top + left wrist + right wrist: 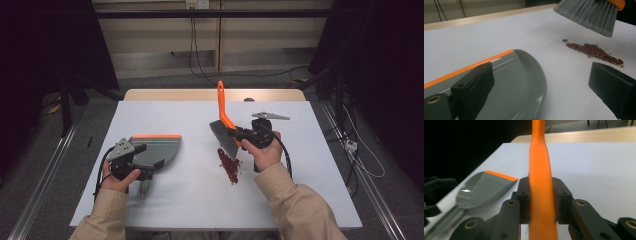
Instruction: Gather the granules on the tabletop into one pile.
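My right gripper (241, 135) (541, 200) is shut on the orange handle (539, 170) of a hand brush (223, 120). The handle points away from me. The grey bristles (224, 138) (587, 16) hang just above the far end of a strip of red beans (228, 164) (594, 51) on the white table (300, 190). At the left lies a grey dustpan (159, 149) (521, 82) (480, 190) with an orange lip, its handle (144, 188) pointing towards me. My left gripper (145, 161) (541, 92) sits low over the pan's near part, jaws wide apart, nothing pressed between them.
A wooden bench top (210, 94) runs along the table's far edge. Cables (200, 65) trail on the floor behind, and more lie right of the table (357, 150). Bare table surface stretches between the pan and the beans.
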Demonstrator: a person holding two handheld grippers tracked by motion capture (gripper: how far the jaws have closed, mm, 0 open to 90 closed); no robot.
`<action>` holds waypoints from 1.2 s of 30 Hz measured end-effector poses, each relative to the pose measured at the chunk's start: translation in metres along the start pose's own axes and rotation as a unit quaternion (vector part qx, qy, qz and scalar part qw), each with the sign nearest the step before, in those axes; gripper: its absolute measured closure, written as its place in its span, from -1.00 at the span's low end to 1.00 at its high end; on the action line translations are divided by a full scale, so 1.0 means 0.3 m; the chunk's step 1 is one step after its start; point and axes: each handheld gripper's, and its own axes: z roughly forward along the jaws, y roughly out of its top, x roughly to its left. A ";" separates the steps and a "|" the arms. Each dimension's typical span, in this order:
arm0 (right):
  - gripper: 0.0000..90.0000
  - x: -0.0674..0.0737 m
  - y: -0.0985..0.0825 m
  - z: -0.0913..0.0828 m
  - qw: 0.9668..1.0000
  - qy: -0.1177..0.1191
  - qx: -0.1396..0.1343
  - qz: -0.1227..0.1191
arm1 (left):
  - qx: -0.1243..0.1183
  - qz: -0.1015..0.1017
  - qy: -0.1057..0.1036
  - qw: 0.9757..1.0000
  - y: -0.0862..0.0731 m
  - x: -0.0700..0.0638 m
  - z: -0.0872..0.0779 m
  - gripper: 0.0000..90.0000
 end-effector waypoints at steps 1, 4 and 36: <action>0.58 -0.005 0.007 0.006 1.000 -0.002 0.005 -0.025 | 0.000 -0.001 0.000 1.000 0.000 0.000 0.000 -0.86; 0.58 -0.022 0.017 0.031 0.996 -0.006 0.019 -0.081 | 0.001 -0.001 0.001 1.000 -0.001 0.002 0.000 -0.86; 0.57 -0.132 0.006 0.166 0.966 0.032 0.088 -0.242 | 0.006 -0.001 0.000 1.000 -0.003 0.003 0.002 -0.86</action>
